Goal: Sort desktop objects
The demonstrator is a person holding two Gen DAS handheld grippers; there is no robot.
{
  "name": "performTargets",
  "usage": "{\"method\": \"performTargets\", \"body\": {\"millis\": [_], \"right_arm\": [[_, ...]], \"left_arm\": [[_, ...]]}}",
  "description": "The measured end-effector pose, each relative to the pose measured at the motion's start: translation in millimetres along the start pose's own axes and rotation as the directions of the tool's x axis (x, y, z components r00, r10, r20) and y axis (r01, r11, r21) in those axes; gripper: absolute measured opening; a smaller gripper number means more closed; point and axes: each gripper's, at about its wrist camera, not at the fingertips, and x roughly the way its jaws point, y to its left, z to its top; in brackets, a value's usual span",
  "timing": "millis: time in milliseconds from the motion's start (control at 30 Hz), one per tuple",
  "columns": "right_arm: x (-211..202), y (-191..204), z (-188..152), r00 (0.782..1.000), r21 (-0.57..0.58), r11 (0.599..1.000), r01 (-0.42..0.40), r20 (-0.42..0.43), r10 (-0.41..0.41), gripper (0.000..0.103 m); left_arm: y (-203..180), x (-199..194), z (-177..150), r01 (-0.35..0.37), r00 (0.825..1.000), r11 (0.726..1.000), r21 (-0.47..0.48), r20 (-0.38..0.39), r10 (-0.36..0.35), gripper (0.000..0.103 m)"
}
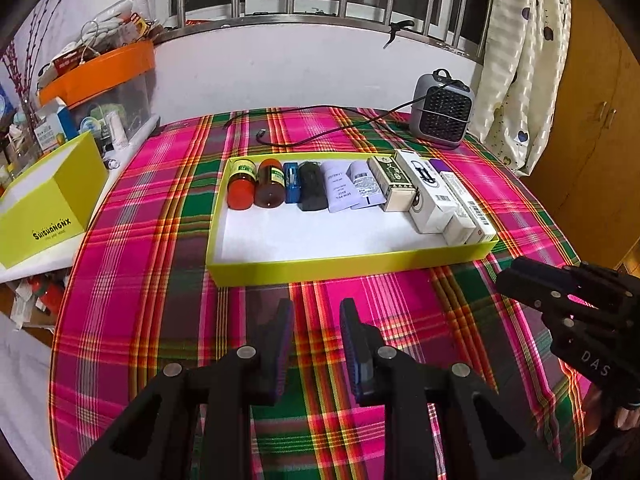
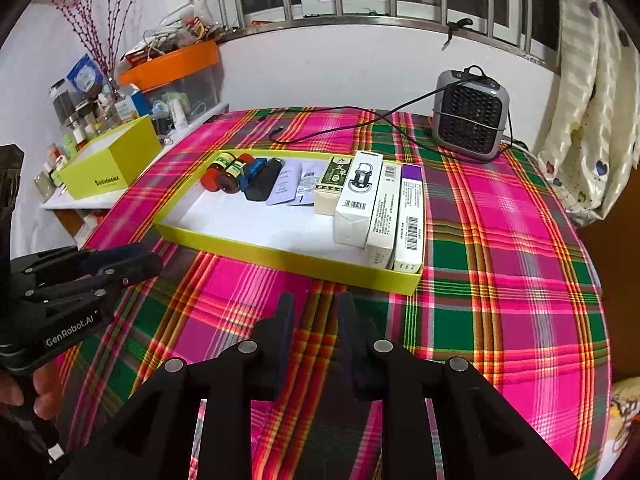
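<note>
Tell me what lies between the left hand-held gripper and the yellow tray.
Only bare pink-and-green plaid tablecloth separates the left hand-held gripper from the near wall of the shallow yellow cardboard tray. The left wrist view shows this directly; nothing sits on that stretch.

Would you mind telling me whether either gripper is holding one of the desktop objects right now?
No, the left gripper and right gripper both hover open over the plaid tablecloth, with nothing between their fingers.

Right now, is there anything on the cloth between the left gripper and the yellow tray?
Nothing visible. The left gripper is open and empty, with only bare plaid tablecloth between it and the yellow tray. The tray's own front wall is the only thing to clear.
</note>
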Motion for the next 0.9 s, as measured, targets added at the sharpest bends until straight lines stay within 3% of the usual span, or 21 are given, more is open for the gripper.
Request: {"method": "performTargets", "body": {"millis": [533, 667, 900], "right_arm": [[-6.7, 4.4, -3.8, 1.000, -0.029, 1.000, 0.000, -0.003, 0.000, 0.023], [-7.6, 5.7, -4.3, 1.000, -0.035, 0.999, 0.000, -0.004, 0.000, 0.023], [-7.7, 8.7, -6.3, 1.000, -0.042, 0.999, 0.000, -0.009, -0.001, 0.024]], "left_arm": [[9.8, -4.5, -7.3, -0.012, 1.000, 1.000, -0.022, -0.002, 0.012, 0.024], [16.6, -6.8, -8.4, 0.023, 1.000, 0.998, -0.061, 0.002, -0.023, 0.024], [12.3, -12.5, -10.6, 0.002, 1.000, 0.999, -0.034, 0.021, -0.001, 0.024]]}}
